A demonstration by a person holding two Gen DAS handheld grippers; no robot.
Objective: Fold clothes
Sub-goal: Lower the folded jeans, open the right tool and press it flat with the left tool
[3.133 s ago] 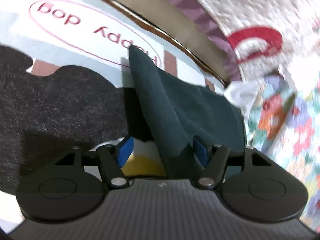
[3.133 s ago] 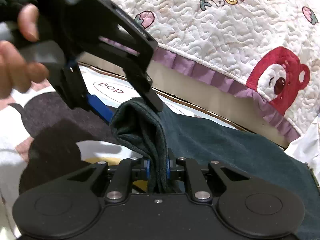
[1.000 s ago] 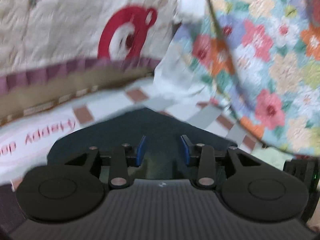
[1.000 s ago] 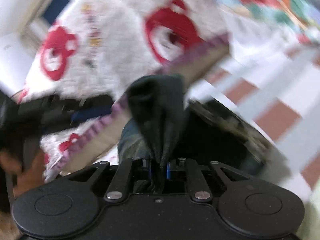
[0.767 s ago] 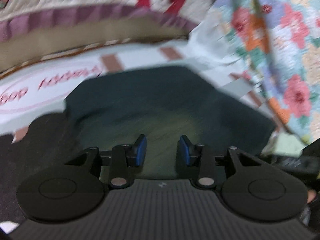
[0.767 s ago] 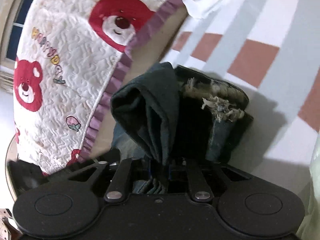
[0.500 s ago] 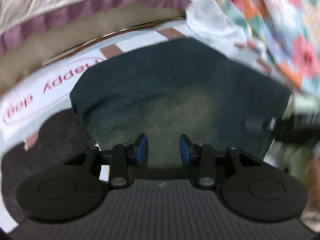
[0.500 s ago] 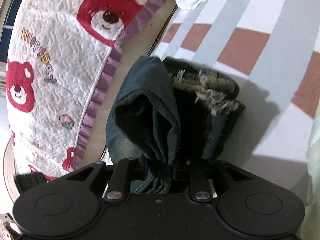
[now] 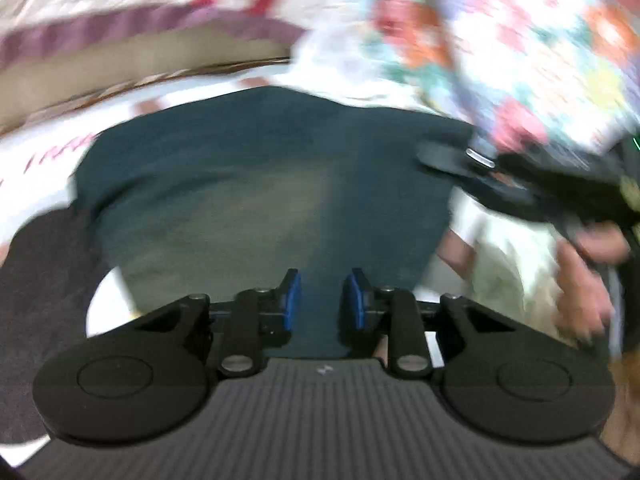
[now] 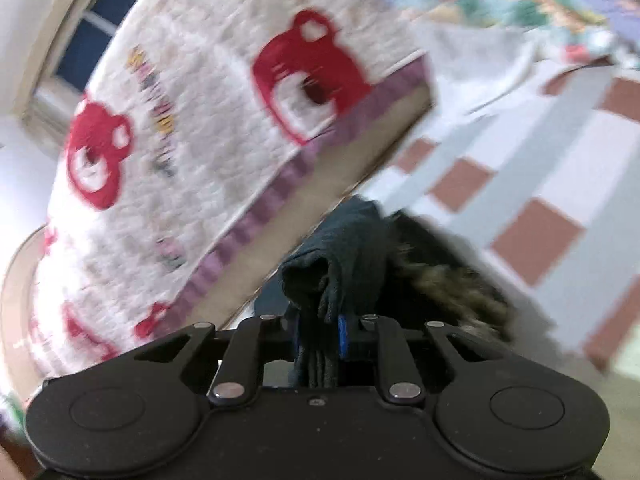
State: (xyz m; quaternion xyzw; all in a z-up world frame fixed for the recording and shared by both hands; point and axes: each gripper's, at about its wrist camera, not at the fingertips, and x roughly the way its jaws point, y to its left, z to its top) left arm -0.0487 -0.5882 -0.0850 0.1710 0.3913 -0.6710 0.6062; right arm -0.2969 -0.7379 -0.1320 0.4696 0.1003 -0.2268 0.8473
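We see the dark jeans (image 9: 256,184) folded flat mid-frame on the checked mat (image 10: 532,184); left gripper (image 9: 322,300) over them, jaws closing, nothing pinched. Right gripper (image 10: 319,334) closing on a bunched fold (lower centre), pads pressing the cloth

Bright, motion-blurred — fisheye-warped edges

Checkered mat (image 10: 532,200) on the floor, white, grey and brick squares. Bear quilt (image 10: 208,128) hangs beside it, floral blanket (image 9: 520,40) too. Dark window (image 10: 86,36) behind.
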